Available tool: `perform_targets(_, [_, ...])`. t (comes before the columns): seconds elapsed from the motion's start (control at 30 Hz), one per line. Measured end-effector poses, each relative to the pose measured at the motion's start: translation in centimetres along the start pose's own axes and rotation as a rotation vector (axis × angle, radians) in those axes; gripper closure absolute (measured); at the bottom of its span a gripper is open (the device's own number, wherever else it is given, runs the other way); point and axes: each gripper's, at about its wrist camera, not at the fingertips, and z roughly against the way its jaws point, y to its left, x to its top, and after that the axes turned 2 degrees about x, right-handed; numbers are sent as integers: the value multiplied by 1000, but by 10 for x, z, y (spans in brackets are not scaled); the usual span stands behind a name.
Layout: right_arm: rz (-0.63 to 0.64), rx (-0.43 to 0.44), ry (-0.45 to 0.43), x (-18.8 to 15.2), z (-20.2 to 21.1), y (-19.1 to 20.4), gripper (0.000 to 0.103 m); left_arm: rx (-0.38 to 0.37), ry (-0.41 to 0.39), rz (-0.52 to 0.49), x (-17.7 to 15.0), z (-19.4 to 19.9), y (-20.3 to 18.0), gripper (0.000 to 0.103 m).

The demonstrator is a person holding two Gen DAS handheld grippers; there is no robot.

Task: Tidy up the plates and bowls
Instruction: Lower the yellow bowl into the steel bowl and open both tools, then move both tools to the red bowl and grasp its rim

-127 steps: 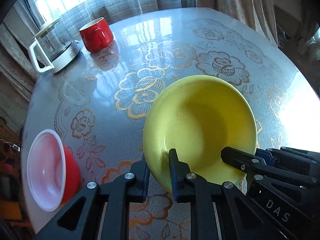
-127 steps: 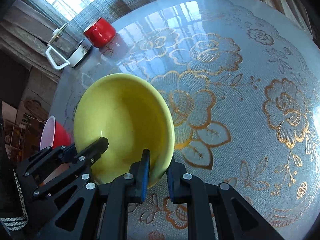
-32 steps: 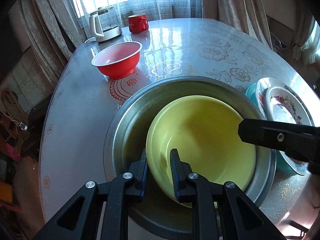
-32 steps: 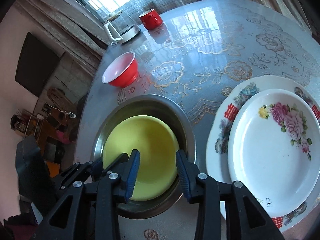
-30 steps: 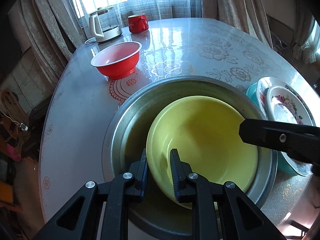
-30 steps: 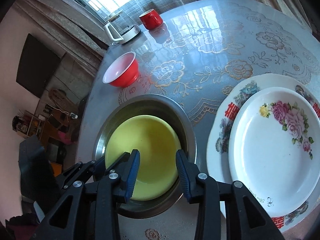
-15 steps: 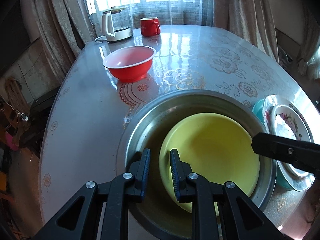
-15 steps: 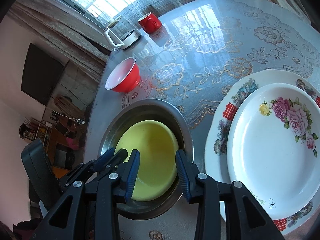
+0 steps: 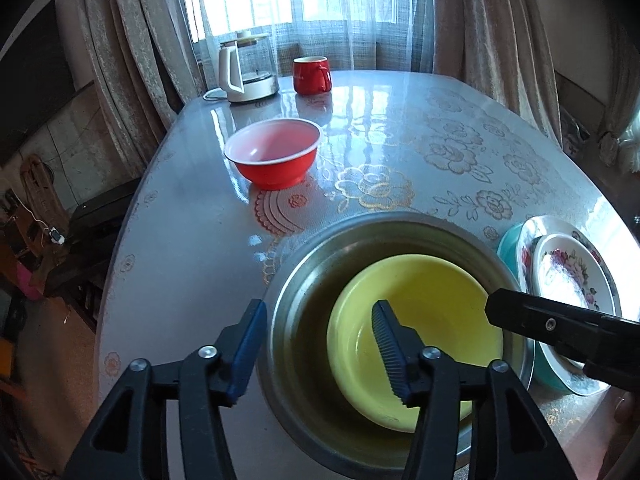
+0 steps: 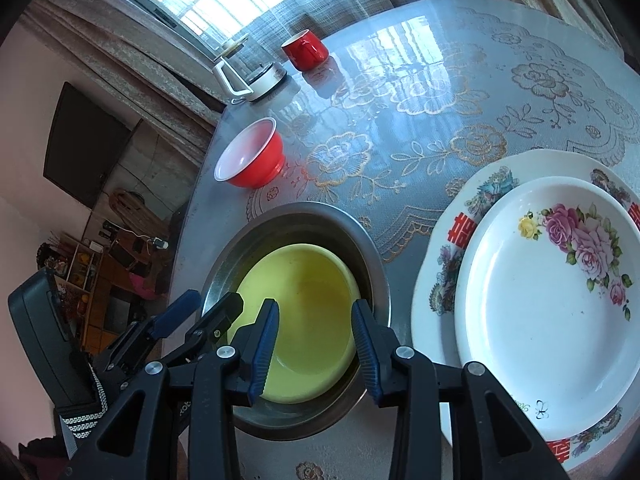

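Note:
A yellow bowl [image 9: 424, 300] [image 10: 304, 280] sits inside a large steel basin [image 9: 304, 280] [image 10: 372, 264] at the near table edge. My left gripper [image 9: 320, 352] is open and empty, its jaws straddling the basin's near-left rim above the bowl. My right gripper [image 10: 314, 344] is open and empty above the bowl's near side; one of its fingers [image 9: 560, 328] shows in the left wrist view. A red bowl [image 9: 274, 156] [image 10: 250, 156] stands farther back. Stacked floral plates [image 10: 552, 288] [image 9: 568, 272] lie to the right on a teal dish [image 9: 510, 244].
A red mug [image 9: 311, 75] [image 10: 305, 50] and a glass kettle [image 9: 246, 68] [image 10: 250, 72] stand at the far edge by the window. The table [image 9: 400, 128] has a glossy floral cover. Furniture and floor lie past its left edge.
My left gripper has let go of the yellow bowl, opened wide and pulled back and up. The bowl now rests in the basin. My right gripper stays open and has drawn back slightly.

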Motion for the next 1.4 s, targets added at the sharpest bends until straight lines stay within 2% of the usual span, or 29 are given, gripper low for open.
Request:
perform_targets(0.33, [34,4,-19,4,-1,8,65,9,0,51,4,0,14,31])
perform_targets(1.0, [46,-14,-18,19,-13,15,65,53,24,142,6,-9,43,21])
perform_targets(1.4, [83,-24,-20,44,-25,27,65,80,45,177,17,-23,59,18])
